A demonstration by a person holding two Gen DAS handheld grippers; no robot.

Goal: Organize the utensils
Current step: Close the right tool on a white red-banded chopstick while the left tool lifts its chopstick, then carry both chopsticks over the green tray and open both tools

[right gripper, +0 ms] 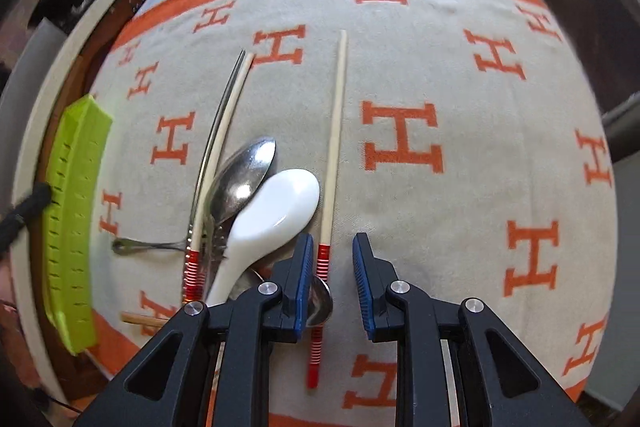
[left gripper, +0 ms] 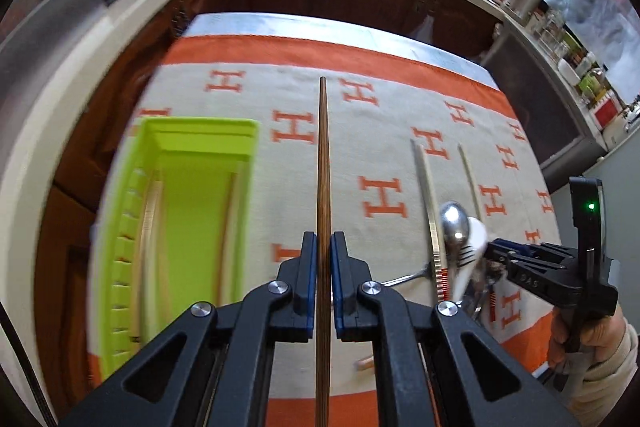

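here, line by line:
left gripper [left gripper: 323,247]: fingers clamped together on a dark wooden chopstick [left gripper: 322,163], blue pads pressing its sides
dark wooden chopstick, axis: its length runs straight along the gripper's line in the left wrist view, the thin tip pointing away from the camera toward the far orange border of the cloth, the thick end passing back between the fingers and out of the bottom of the picture
dark wooden chopstick, place: lifted clear of the cloth [left gripper: 384,131], just right of the green tray [left gripper: 200,125]
green tray: lies at the cloth's left side, long axis running away from the camera; pale chopsticks lie lengthwise inside it, blurred
right gripper [right gripper: 333,255]: fingers apart, pointing steeply down over a pale chopstick with red-banded end [right gripper: 335,131]; the pads do not touch it
pale chopstick with red-banded end, axis: lies flat on the cloth, long axis running up and down the right wrist view, thin tip away from the camera, red end near the camera between the fingers, closer to the left pad
second pale chopstick [right gripper: 224,131]: lies left of the spoons, roughly parallel, leaning a little right at its far tip, red bands toward the camera; a thin metal utensil lies beside it
metal spoon [right gripper: 244,175]: bowl up, pointing away and to the right, partly under the white ceramic spoon [right gripper: 272,215]
white ceramic spoon: bowl touching the first pale chopstick's left side, handle slanting down-left
person's hand [left gripper: 592,343]: grips the right gripper's handle at the right edge of the left wrist view
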